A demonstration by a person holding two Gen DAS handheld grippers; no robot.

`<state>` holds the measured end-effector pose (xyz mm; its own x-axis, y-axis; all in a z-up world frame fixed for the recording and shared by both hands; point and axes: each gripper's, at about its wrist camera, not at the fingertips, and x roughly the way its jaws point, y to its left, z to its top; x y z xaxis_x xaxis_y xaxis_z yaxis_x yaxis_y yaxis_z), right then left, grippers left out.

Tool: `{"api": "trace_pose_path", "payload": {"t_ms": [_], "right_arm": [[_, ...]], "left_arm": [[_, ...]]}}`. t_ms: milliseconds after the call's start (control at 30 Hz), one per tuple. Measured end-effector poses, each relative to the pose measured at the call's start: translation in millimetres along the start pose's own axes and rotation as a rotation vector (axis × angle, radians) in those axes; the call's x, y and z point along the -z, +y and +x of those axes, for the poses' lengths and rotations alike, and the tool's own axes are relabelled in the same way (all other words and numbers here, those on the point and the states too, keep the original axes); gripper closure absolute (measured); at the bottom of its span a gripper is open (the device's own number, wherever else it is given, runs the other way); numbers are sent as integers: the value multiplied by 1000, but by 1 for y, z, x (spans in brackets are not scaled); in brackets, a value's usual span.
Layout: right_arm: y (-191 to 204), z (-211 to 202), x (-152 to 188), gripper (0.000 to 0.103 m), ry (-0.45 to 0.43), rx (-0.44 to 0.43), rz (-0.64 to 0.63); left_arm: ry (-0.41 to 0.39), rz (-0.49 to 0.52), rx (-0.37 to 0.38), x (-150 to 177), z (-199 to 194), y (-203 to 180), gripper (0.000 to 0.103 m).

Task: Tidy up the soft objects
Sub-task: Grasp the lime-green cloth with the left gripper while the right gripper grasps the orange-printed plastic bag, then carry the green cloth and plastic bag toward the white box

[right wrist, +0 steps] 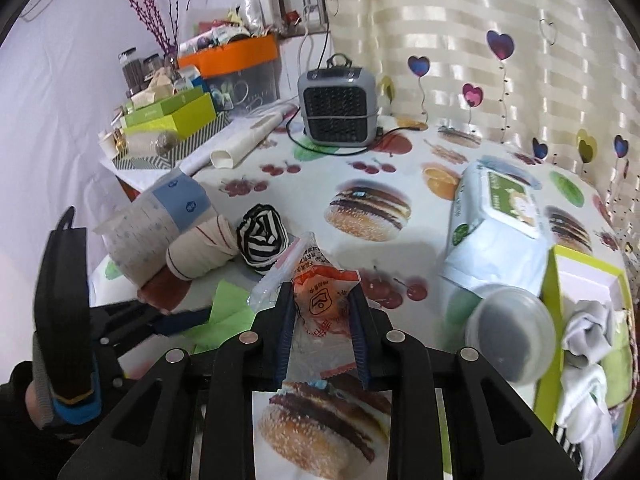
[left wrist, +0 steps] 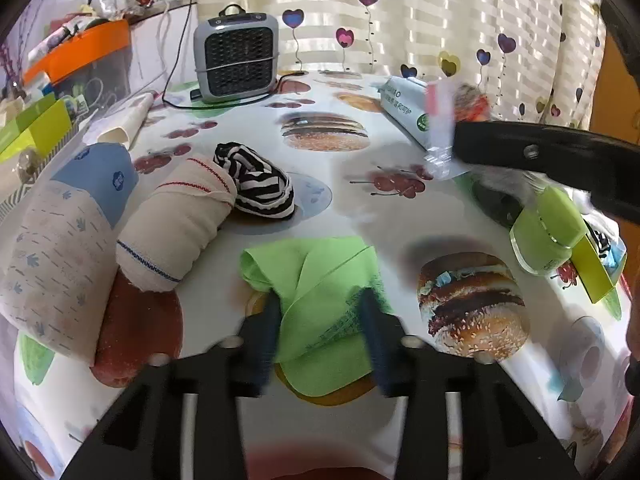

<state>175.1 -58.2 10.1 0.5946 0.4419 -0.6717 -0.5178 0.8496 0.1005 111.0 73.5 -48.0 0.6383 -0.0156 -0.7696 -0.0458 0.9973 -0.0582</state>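
Jaws of the left gripper pinch a limp green cloth on the bench, while the right gripper clamps a crinkly snack packet mid-body.

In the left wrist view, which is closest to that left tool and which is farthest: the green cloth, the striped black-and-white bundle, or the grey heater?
1. Green cloth: between the left tool's fingers.
2. Black-and-white striped fabric bundle: mid-table, slightly left.
3. Grey box-shaped heater: far edge, by the curtain.
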Motion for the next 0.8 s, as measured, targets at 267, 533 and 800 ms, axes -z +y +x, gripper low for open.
{"api": "trace_pose_path", "payload": {"t_ms": [267, 533, 800], "right_arm": [[-8, -25, 10, 76, -34, 2, 27], [-15, -46, 18, 76, -69, -2, 54], [-25, -63, 23, 76, -103, 9, 76]], "left_arm": [[-3, -29, 52, 3, -7, 0, 92], [-87, -57, 86, -2, -39, -4, 92], [-131, -67, 122, -13, -57, -16, 92]]}}
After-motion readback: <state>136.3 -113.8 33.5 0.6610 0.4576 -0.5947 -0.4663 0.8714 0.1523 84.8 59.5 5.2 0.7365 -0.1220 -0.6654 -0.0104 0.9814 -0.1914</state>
